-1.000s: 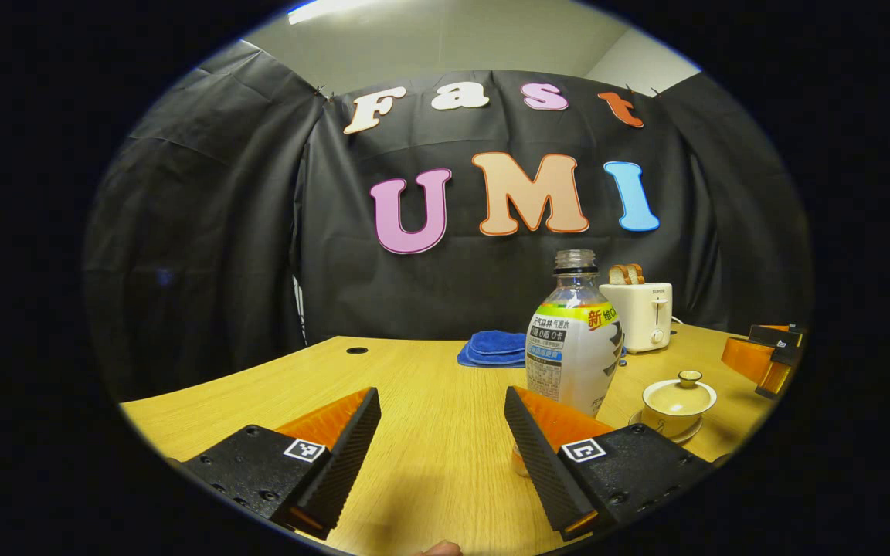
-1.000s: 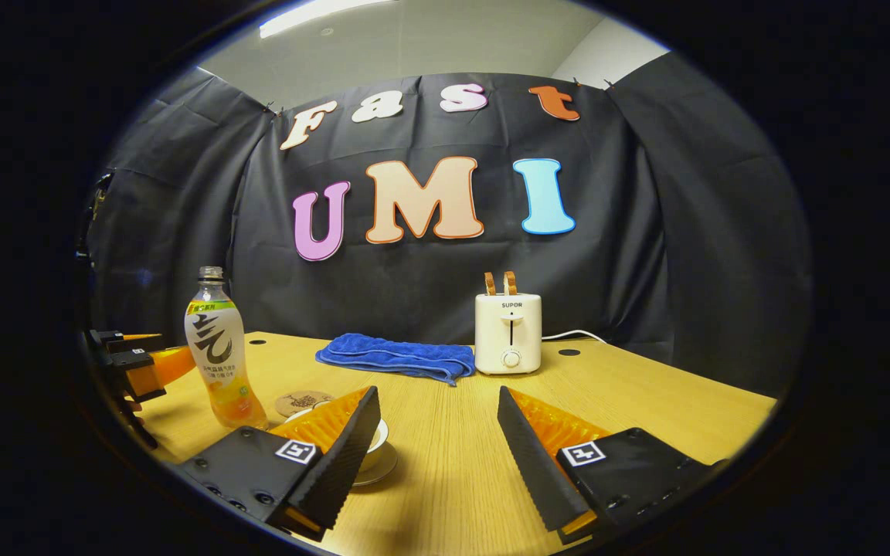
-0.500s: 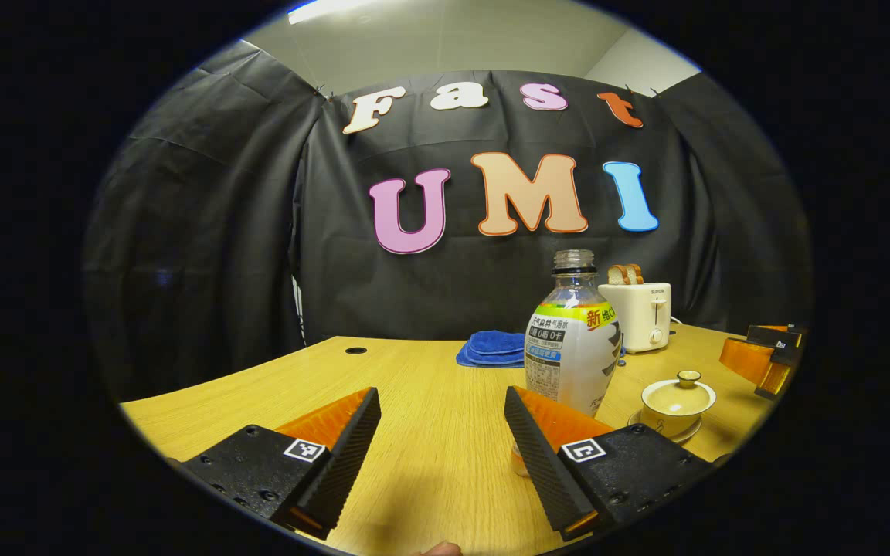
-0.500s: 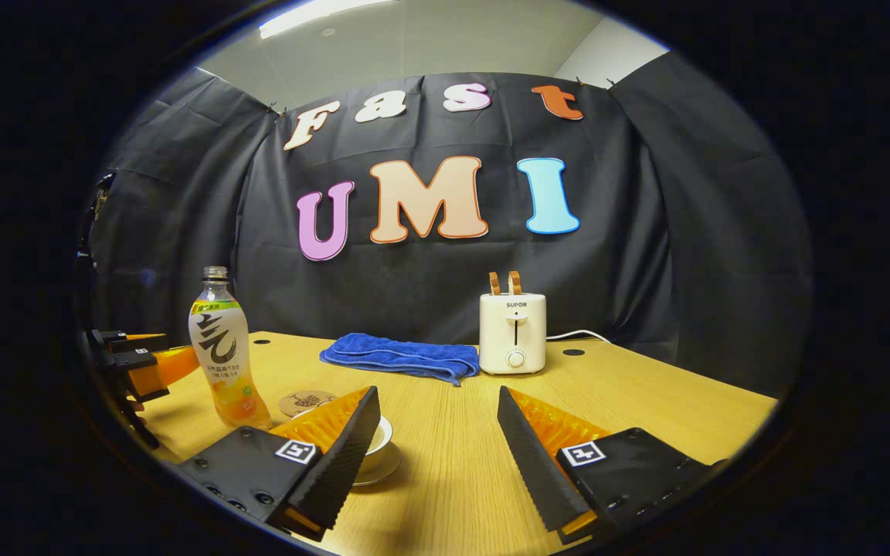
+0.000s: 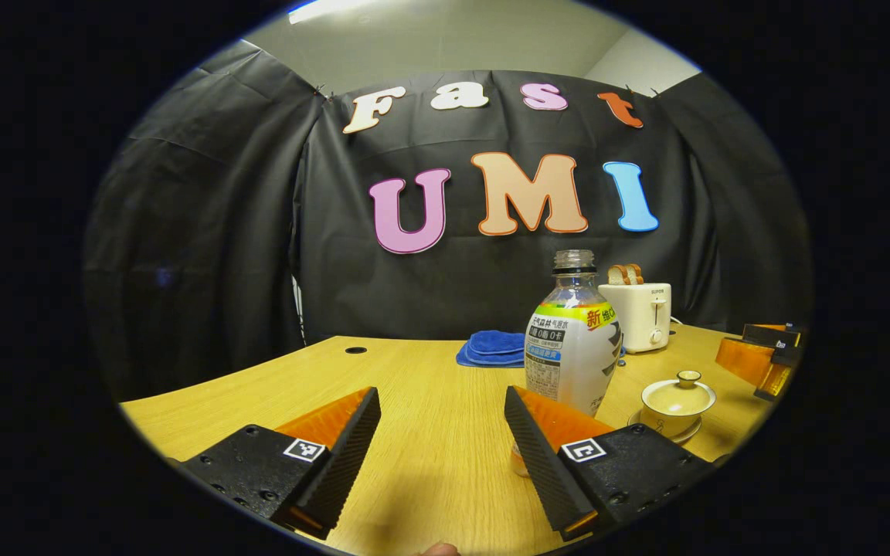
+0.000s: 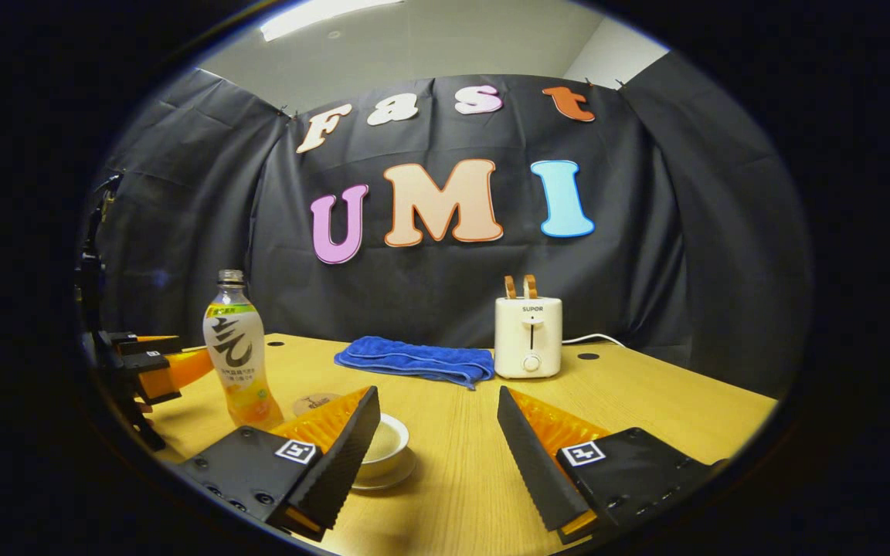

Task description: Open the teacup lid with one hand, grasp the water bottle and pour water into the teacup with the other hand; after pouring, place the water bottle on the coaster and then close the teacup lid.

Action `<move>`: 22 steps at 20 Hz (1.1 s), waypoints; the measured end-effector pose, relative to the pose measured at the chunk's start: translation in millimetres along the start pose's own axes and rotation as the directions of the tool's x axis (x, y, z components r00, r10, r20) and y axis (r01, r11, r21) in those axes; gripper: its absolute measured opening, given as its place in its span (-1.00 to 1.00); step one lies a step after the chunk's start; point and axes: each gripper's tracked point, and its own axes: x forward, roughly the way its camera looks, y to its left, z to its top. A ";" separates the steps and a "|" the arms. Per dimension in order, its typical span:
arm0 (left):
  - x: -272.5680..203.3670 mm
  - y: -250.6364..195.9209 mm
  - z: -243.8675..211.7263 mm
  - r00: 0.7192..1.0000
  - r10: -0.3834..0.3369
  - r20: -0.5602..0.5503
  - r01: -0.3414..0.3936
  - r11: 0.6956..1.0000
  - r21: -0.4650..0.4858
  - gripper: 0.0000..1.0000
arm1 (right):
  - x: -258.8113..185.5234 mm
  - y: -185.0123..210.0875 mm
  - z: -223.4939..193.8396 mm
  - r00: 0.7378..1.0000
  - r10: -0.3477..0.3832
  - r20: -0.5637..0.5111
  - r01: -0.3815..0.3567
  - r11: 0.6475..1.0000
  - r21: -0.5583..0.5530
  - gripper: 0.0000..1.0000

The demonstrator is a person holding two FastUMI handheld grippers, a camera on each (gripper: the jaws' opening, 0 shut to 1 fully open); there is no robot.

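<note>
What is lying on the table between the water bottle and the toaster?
In the right gripper view, a folded blue towel lies between the water bottle and the toaster.

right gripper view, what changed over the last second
The right gripper swung left toward the teacup, so bottle, coaster and toaster slid rightward in its view. Nothing was gripped or released. The left gripper held still, both sets of fingers open, lid on the cup.

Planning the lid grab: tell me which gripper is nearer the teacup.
Right. The right gripper has the teacup beside its left finger; the left gripper sits beyond the bottle.
</note>
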 end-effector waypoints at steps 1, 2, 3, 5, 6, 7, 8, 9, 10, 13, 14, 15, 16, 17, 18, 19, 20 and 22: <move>-0.3 -0.6 0.9 1.000 -0.002 0.000 0.002 1.000 0.000 0.89 | 1.5 5.5 4.1 1.000 0.014 0.006 -0.014 1.000 -0.008 0.95; 0.1 -1.7 -0.1 1.000 -0.006 0.000 0.006 1.000 0.000 0.89 | 3.6 12.8 7.6 0.999 0.037 0.008 -0.037 0.999 -0.014 0.96; 0.4 -2.5 0.0 1.000 -0.010 0.000 0.010 1.000 0.000 0.89 | 6.1 20.4 8.2 0.998 0.060 -0.002 -0.060 0.998 -0.017 0.96; 0.2 -2.6 0.2 1.000 -0.012 0.000 0.012 1.000 0.000 0.89 | 12.7 31.6 4.0 0.996 0.091 -0.025 -0.091 0.995 -0.025 0.96; 0.5 -2.7 -0.2 1.000 -0.011 0.000 0.011 1.000 -0.001 0.89 | 14.7 36.1 0.5 0.994 0.101 -0.042 -0.102 0.994 -0.031 0.87; 0.7 -2.8 -0.2 1.000 -0.011 0.000 0.011 1.000 -0.001 0.89 | 16.2 41.7 -4.0 0.992 0.112 -0.061 -0.114 0.993 -0.034 0.96; 1.0 -3.0 -0.6 1.000 -0.011 0.000 0.011 1.000 -0.001 0.86 | 17.3 46.1 -7.1 0.989 0.122 -0.079 -0.125 0.992 -0.031 0.96; 0.8 -3.2 0.0 1.000 -0.011 -0.001 0.011 1.000 -0.001 0.86 | 18.9 49.7 -9.8 0.987 0.131 -0.093 -0.133 0.991 -0.023 0.96; 0.5 -2.7 0.6 1.000 -0.011 -0.001 0.011 1.000 -0.001 0.89 | 19.9 52.1 -12.0 0.985 0.136 -0.106 -0.139 0.990 -0.018 1.00; 0.0 -2.6 -0.5 1.000 -0.011 -0.001 0.011 1.000 -0.001 0.89 | 22.9 56.2 -16.8 0.981 0.137 -0.136 -0.142 0.989 -0.028 0.86; 0.3 -2.9 -0.6 1.000 -0.011 -0.001 0.011 1.000 -0.001 0.89 | 24.6 58.2 -20.1 0.979 0.143 -0.148 -0.150 0.988 -0.036 0.89; 0.5 -3.0 0.3 1.000 -0.011 -0.001 0.011 1.000 -0.001 0.89 | 26.5 59.8 -22.3 0.977 0.146 -0.154 -0.154 0.987 -0.039 0.89; 0.5 -3.0 -0.1 1.000 -0.011 -0.001 0.011 1.000 -0.001 0.89 | 26.1 62.6 -23.1 0.975 0.154 -0.163 -0.163 0.986 -0.042 0.86; 0.4 -3.0 0.3 1.000 -0.011 -0.001 0.011 1.000 -0.002 0.89 | 26.0 64.1 -23.8 0.973 0.157 -0.168 -0.166 0.985 -0.046 0.82; 0.6 -3.3 0.1 1.000 -0.011 -0.001 0.011 1.000 -0.002 0.89 | 25.4 65.5 -24.4 0.972 0.159 -0.170 -0.170 0.984 -0.052 0.70; 0.5 -3.1 0.1 1.000 -0.011 -0.001 0.011 1.000 -0.002 0.89 | 25.7 68.0 -25.3 0.970 0.164 -0.178 -0.177 0.982 -0.061 0.63; 0.2 -2.5 -0.5 1.000 -0.011 -0.001 0.011 1.000 -0.002 0.89 | 26.8 68.6 -28.1 0.968 0.166 -0.187 -0.182 0.981 -0.072 0.62; 1.0 -3.0 -0.7 1.000 -0.011 -0.001 0.011 1.000 -0.002 0.89 | 27.8 70.1 -33.5 0.965 0.164 -0.205 -0.185 0.979 -0.091 0.48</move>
